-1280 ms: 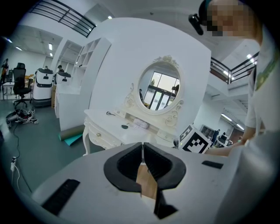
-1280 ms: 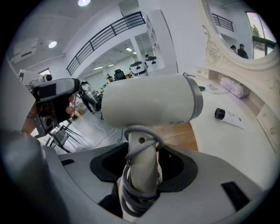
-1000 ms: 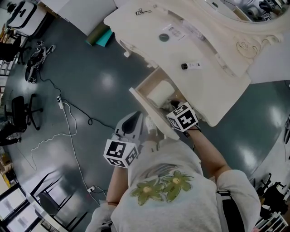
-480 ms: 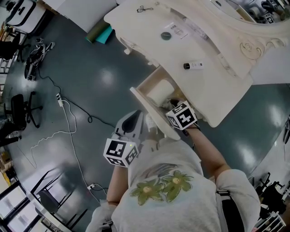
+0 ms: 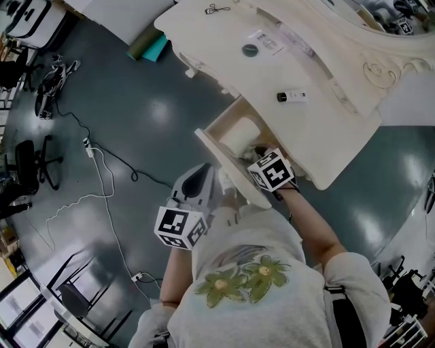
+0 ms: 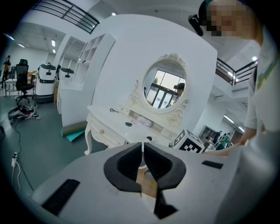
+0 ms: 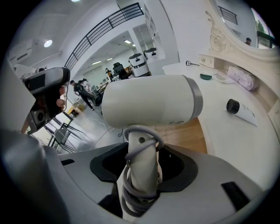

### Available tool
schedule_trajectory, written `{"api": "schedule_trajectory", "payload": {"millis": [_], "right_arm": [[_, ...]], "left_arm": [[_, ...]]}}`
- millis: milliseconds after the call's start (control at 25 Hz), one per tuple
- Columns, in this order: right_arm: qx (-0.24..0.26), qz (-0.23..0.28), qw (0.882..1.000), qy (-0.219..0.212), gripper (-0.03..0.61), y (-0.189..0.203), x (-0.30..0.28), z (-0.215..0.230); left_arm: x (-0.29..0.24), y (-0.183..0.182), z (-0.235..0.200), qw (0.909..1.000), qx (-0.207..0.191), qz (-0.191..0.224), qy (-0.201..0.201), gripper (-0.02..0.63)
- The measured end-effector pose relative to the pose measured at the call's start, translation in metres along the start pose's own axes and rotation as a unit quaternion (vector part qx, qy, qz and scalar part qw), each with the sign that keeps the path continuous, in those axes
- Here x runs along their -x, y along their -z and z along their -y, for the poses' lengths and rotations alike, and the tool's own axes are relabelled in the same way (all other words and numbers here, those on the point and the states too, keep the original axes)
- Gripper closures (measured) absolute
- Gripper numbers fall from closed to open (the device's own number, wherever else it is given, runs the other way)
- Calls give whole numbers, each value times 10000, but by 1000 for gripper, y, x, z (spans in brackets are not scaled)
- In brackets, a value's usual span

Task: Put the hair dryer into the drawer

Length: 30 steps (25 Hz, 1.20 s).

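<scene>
Right hand-held gripper (image 7: pixel 142 170) has edged a little further over the open cream drawer (image 5: pixel 228 171) since a second ago; left hand-held gripper (image 5: pixel 197 183) has barely shifted.

Cream-white carved dressing table surface (image 5: pixel 319 136) carries the drawer, which is pulled out from its front edge, pale wooden bottom showing. Oval mirror (image 6: pixel 164 87) stands at the back of the surface, well behind the drawer. Dark grey glossy floor (image 5: pixel 136 129) lies to the left of the drawer, with a teal roll (image 5: pixel 151 47) and a thin white cable (image 5: pixel 102 180) on it, both well apart from the drawer. Person in a pale shirt with green flower print (image 5: pixel 245 279) stands just in front of the drawer.

White hair dryer (image 7: pixel 148 103) is upright, barrel level, inside the drawer opening above the wooden bottom; cannot tell if it touches the bottom. Its handle sits between the right hand-held gripper's jaws, which pinch it from both sides. Grey cord (image 7: pixel 140 192) is wound round the handle at the jaws.

Left hand-held gripper is outside the drawer, just beside its front panel, jaws pressed together with nothing between them.

Small things on the surface, behind the drawer:
- white tube with black cap (image 5: pixel 291 97), lying flat, nearest the drawer
- dark round dish (image 5: pixel 250 49), further back
- small dark metal tool (image 5: pixel 216 9), at the far corner; too small to tell what
</scene>
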State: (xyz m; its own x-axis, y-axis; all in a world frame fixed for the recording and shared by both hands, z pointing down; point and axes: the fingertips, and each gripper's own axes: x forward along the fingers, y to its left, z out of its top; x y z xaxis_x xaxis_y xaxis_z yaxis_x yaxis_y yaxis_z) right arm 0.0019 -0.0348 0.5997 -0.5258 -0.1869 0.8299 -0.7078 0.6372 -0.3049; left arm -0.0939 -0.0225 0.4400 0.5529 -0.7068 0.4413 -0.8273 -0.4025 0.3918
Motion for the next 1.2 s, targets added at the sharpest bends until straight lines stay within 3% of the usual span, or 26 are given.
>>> {"api": "schedule_trajectory", "payload": {"millis": [1200], "right_arm": [[95, -432, 9990, 26, 359, 18, -30, 14]], "left_arm": [[-2, 8, -7, 9999, 76, -52, -65, 591]]}}
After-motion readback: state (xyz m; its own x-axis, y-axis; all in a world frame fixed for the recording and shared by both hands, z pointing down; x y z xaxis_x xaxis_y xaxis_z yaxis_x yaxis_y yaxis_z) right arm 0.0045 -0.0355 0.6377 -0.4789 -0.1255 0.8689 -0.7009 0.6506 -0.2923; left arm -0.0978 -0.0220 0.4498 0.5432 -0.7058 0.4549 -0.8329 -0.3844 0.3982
